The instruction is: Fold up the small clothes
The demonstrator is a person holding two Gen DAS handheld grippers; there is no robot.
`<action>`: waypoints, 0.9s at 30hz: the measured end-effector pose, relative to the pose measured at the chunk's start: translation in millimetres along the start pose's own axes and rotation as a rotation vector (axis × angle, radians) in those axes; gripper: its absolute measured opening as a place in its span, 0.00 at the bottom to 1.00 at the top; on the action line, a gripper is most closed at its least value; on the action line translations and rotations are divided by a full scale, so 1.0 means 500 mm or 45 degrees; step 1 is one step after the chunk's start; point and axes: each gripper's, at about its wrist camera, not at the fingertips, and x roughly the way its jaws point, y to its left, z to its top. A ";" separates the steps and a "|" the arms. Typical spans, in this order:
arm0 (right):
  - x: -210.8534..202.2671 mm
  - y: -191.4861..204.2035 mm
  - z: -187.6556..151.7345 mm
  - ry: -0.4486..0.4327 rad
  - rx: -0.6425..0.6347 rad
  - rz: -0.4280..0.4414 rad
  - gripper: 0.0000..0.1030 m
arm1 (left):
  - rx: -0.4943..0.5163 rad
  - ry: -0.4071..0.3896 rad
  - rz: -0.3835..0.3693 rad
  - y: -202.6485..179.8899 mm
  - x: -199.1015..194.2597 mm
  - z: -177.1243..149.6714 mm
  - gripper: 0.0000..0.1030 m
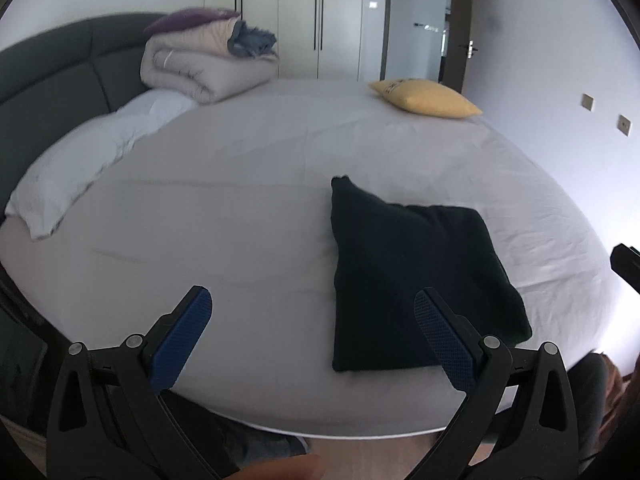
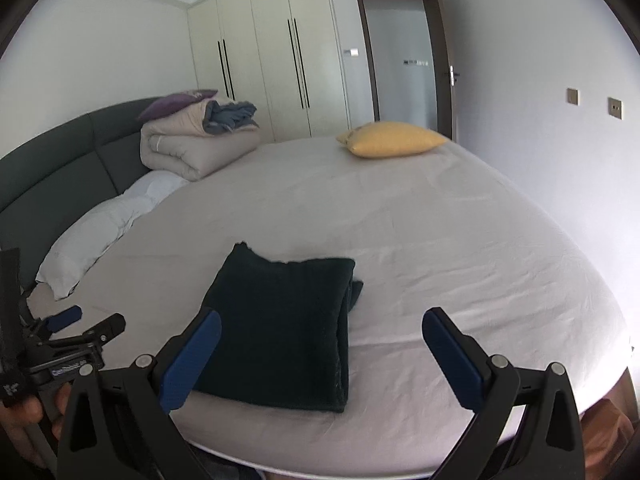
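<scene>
The left claw (image 1: 312,300) hangs wide open above the near edge of the bed (image 1: 248,208), its two blue-padded fingers (image 1: 182,340) spread far apart with nothing between them; the right-hand finger overlaps the near left part of the dark cloth in this view, though whether it touches cannot be told. The right claw (image 2: 322,320) is likewise spread open and empty, one blue pad (image 2: 192,360) in front of the cloth's near left corner and the other out over bare sheet to the right. In the right wrist view the left claw (image 2: 86,322) also shows at the far left edge, held in a hand (image 2: 24,420) beside the bed. The folded dark cloth (image 1: 412,280), a small garment of black or very dark green, lies flat on the white sheet near the front edge of the bed, folded into a rough rectangle with stacked layers showing along its right side (image 2: 280,328). Farther back on the left, a white pillow (image 1: 92,160) lies against the dark grey headboard (image 1: 52,76). Behind it sits a folded beige quilt (image 1: 200,68) with a purple cushion (image 1: 188,20) and a crumpled blue-grey cloth (image 1: 252,40) on top. At the far right of the bed lies a yellow pillow (image 1: 428,98). Beyond stand pale wardrobe doors (image 2: 276,52) and an open doorway (image 2: 400,60).
</scene>
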 end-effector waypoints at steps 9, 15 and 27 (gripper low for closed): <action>-0.008 0.026 -0.010 0.026 -0.017 0.020 1.00 | 0.031 -0.021 -0.031 -0.015 -0.015 0.001 1.00; -0.005 0.042 -0.016 0.041 -0.054 0.008 1.00 | 0.013 0.011 -0.053 -0.008 -0.012 0.001 1.00; 0.021 0.036 -0.026 0.093 -0.045 -0.010 1.00 | 0.011 0.033 -0.050 -0.013 0.001 -0.006 1.00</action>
